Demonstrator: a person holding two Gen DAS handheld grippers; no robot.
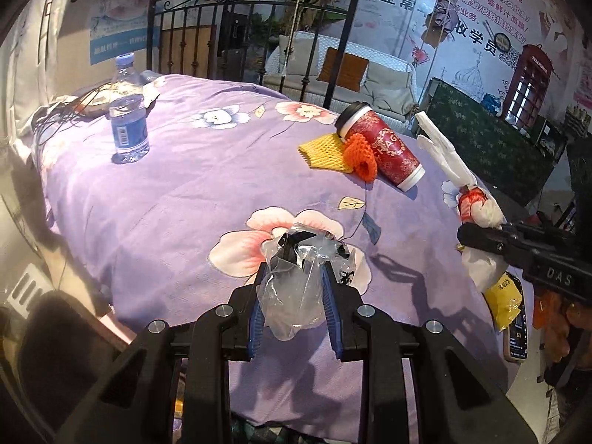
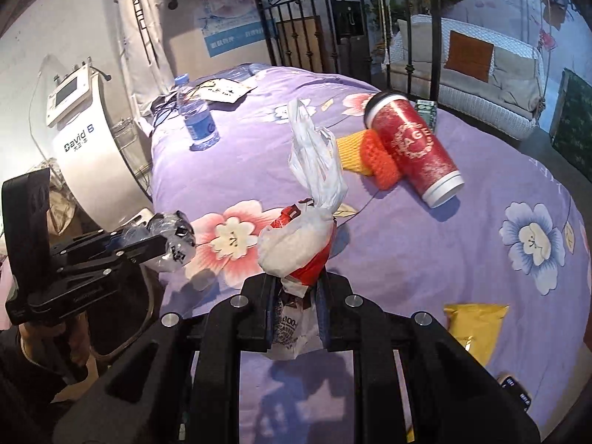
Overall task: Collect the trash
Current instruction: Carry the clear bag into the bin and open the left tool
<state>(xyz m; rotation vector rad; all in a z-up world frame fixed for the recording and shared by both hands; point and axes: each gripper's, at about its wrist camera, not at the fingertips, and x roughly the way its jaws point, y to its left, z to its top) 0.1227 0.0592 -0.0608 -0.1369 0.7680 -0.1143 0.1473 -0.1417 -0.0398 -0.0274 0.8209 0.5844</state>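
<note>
My left gripper point(image 1: 294, 288) is shut on a crumpled clear plastic wrapper point(image 1: 296, 288) and holds it above the purple flowered bedspread point(image 1: 207, 192); it also shows at the left of the right wrist view point(image 2: 162, 248). My right gripper point(image 2: 296, 296) is shut on a knotted white plastic bag point(image 2: 299, 236) with red print, held upright; it shows at the right of the left wrist view point(image 1: 477, 218). A red paper cup point(image 2: 414, 148) lies on its side on the bed, against an orange foam net point(image 2: 381, 162) and a yellow foam net point(image 2: 351, 151).
A water bottle point(image 1: 127, 118) stands at the far left of the bed near cables. A yellow packet point(image 2: 477, 325) and a phone point(image 1: 516, 333) lie at the bed's near right edge. A white machine point(image 2: 92, 148) stands left of the bed. A black metal headboard point(image 1: 251, 29) rises behind.
</note>
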